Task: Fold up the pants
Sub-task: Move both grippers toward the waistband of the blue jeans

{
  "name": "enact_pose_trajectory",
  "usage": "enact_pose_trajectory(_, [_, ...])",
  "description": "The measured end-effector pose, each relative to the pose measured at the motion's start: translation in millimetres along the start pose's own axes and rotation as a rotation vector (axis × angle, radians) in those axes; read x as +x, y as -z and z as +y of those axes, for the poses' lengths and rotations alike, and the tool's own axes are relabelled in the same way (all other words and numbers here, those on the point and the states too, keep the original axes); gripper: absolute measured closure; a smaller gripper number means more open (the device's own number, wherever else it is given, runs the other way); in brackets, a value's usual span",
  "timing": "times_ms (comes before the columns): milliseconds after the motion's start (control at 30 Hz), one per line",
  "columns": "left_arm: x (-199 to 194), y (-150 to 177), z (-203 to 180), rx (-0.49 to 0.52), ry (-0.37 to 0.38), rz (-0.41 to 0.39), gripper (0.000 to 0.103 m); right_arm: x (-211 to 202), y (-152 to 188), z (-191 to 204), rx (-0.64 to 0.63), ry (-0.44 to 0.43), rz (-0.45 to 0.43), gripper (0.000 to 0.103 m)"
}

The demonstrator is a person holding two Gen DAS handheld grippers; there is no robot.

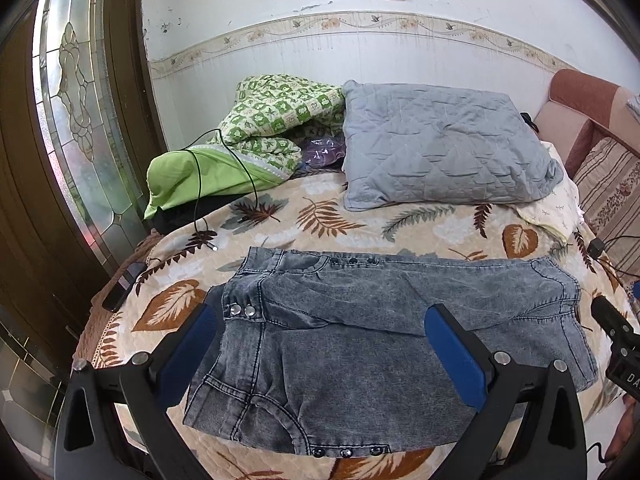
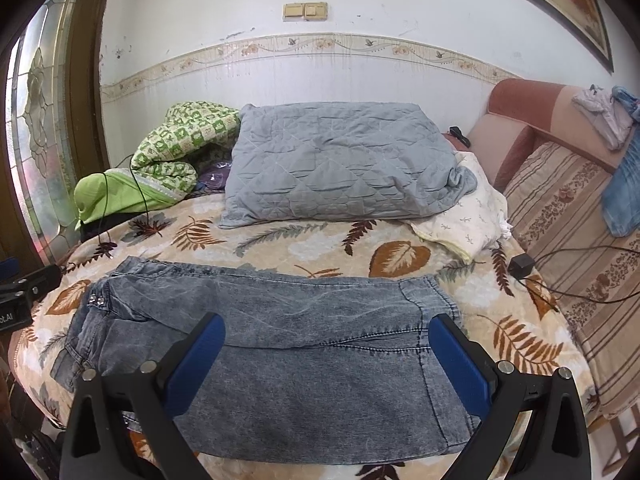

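Observation:
Grey acid-wash denim pants (image 1: 360, 344) lie flat on the leaf-print bedspread (image 1: 344, 220), folded into a wide rectangle with the waistband and snap buttons at the left. My left gripper (image 1: 320, 344) hovers open above the waist end, nothing between its blue pads. The same pants (image 2: 280, 352) fill the lower middle of the right wrist view, hems to the right. My right gripper (image 2: 328, 356) hangs open above the leg end, holding nothing. Each gripper's black body shows at the edge of the other's view.
A grey quilted pillow (image 1: 444, 144) and a green patterned quilt (image 1: 256, 136) lie at the back of the bed. A black cable (image 1: 200, 200) trails at the left, a phone (image 1: 124, 284) at the left edge. A charger (image 2: 520, 266) and a striped sofa (image 2: 568, 240) lie right.

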State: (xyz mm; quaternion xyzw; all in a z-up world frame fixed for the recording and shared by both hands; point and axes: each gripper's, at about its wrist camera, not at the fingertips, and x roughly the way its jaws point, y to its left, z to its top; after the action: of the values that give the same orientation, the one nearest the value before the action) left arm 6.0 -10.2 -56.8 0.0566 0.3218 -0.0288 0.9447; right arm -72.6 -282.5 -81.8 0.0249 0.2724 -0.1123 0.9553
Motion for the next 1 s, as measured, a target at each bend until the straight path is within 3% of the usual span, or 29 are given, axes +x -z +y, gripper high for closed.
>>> enact_pose_trajectory(533, [19.1,0.6,10.7,-0.010,-0.021,0.032,0.000,5.3,-5.0,2.6,-0.018,0.041,0.016,0.000])
enact_pose_trajectory(1000, [51.9,-3.4,29.9,-0.022,-0.062,0.056,0.000,33.5,-13.2,9.0,-0.035,0.063,0.048,0.000])
